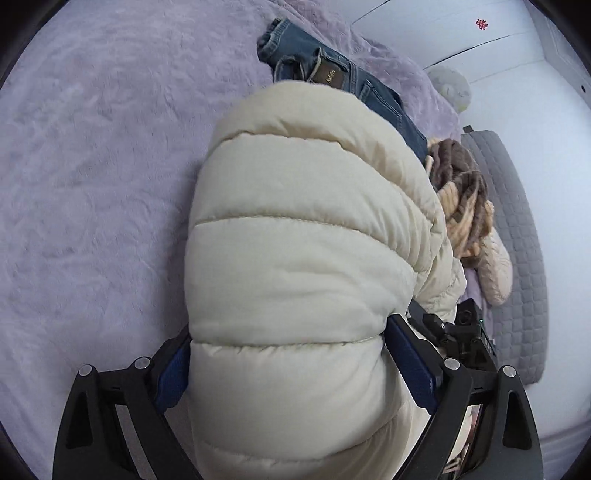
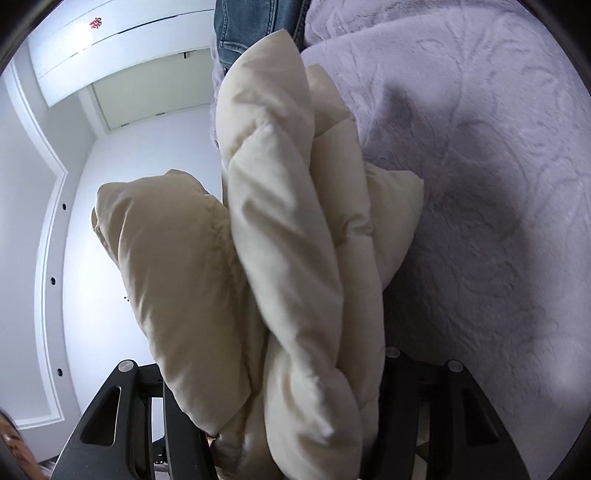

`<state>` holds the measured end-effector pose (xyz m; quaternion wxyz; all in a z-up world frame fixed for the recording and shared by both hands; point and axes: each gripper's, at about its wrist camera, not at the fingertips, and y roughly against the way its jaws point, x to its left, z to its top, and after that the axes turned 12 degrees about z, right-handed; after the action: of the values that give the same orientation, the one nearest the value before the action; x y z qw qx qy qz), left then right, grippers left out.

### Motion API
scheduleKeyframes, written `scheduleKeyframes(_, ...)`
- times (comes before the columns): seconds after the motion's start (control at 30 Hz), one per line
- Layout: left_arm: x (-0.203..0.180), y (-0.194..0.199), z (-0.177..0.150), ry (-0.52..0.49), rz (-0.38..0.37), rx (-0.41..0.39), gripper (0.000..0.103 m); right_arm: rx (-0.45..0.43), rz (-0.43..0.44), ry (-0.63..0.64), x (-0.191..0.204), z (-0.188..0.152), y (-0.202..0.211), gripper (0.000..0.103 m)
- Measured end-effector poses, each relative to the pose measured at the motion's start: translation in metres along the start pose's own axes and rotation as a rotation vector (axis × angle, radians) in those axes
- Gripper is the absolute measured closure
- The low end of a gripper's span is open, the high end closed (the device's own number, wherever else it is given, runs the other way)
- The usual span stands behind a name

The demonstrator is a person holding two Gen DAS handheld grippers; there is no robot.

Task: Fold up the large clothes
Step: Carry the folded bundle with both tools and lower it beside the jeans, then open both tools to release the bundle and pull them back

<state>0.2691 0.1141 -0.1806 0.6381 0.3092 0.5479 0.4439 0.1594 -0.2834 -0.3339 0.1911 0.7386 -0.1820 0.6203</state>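
A cream puffer jacket [image 1: 295, 229] is bunched into a thick roll over the lilac plush bedspread [image 1: 92, 184]. My left gripper [image 1: 290, 328] has the roll between its blue pads [image 1: 173, 369], and both pads press on the padding. In the right wrist view the same jacket [image 2: 280, 221] stands up in several folds, and my right gripper [image 2: 280, 362] is shut on its lower part. Its fingertips are hidden by the fabric. Part of the right gripper's black body [image 1: 461, 332] shows just right of the roll in the left wrist view.
Blue jeans [image 1: 332, 74] lie on the bedspread beyond the jacket, also seen as jeans [image 2: 251, 26] at the top. A brown and cream knit [image 1: 461, 192] lies to the right beside a grey quilted mat [image 1: 517, 240]. White wardrobe doors [image 2: 129, 92] stand behind.
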Motion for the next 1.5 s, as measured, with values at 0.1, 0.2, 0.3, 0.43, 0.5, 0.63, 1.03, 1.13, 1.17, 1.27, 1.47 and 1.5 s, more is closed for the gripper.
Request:
scheduleKeyframes(0.1,-0.009,-0.019,0.002,-0.066,0.121,0.024,0.009,0.007,-0.172,0.045,-0.003,0.010,-0.003,0.039)
scheduleKeyframes(0.2,-0.011,-0.027,-0.008,-0.079,0.134,0.021,0.007,0.042,-0.324,0.102,0.001,0.009,0.010,0.028)
scheduleKeyframes(0.3,-0.013,-0.027,-0.012,-0.085,0.141,0.011,0.007,0.073,-0.466,0.189,0.018,0.003,0.031,0.026)
scheduleKeyframes(0.43,-0.013,-0.024,-0.012,-0.080,0.169,-0.002,0.007,0.050,-0.608,0.286,0.053,-0.006,0.060,0.026)
scheduleKeyframes(0.5,-0.014,-0.023,-0.012,-0.070,0.180,-0.009,0.007,0.013,-0.630,0.298,0.085,-0.004,0.057,0.027)
scheduleKeyframes(0.63,-0.012,-0.020,-0.015,-0.058,0.194,-0.022,0.007,-0.024,-0.591,0.326,0.126,-0.034,0.050,0.049)
scheduleKeyframes(1.03,-0.015,-0.014,-0.021,-0.023,0.234,-0.049,0.007,0.114,-0.447,0.093,0.082,-0.093,-0.034,0.058)
scheduleKeyframes(1.13,-0.017,-0.014,-0.024,-0.016,0.250,-0.062,0.007,0.014,-0.467,0.083,0.069,-0.077,-0.018,0.064)
scheduleKeyframes(1.17,-0.018,-0.014,-0.025,-0.014,0.253,-0.061,0.007,0.004,-0.496,0.089,0.064,-0.070,-0.016,0.069)
scheduleKeyframes(1.27,-0.027,-0.016,-0.024,-0.028,0.263,-0.062,0.007,-0.009,-0.575,0.096,0.045,-0.047,-0.015,0.070)
scheduleKeyframes(1.47,-0.031,-0.007,-0.025,-0.059,0.293,-0.065,0.007,-0.005,-0.596,0.084,0.033,-0.037,-0.009,0.070)
scheduleKeyframes(1.5,-0.030,-0.005,-0.025,-0.058,0.296,-0.063,0.007,0.009,-0.596,0.097,0.037,-0.041,-0.009,0.070)
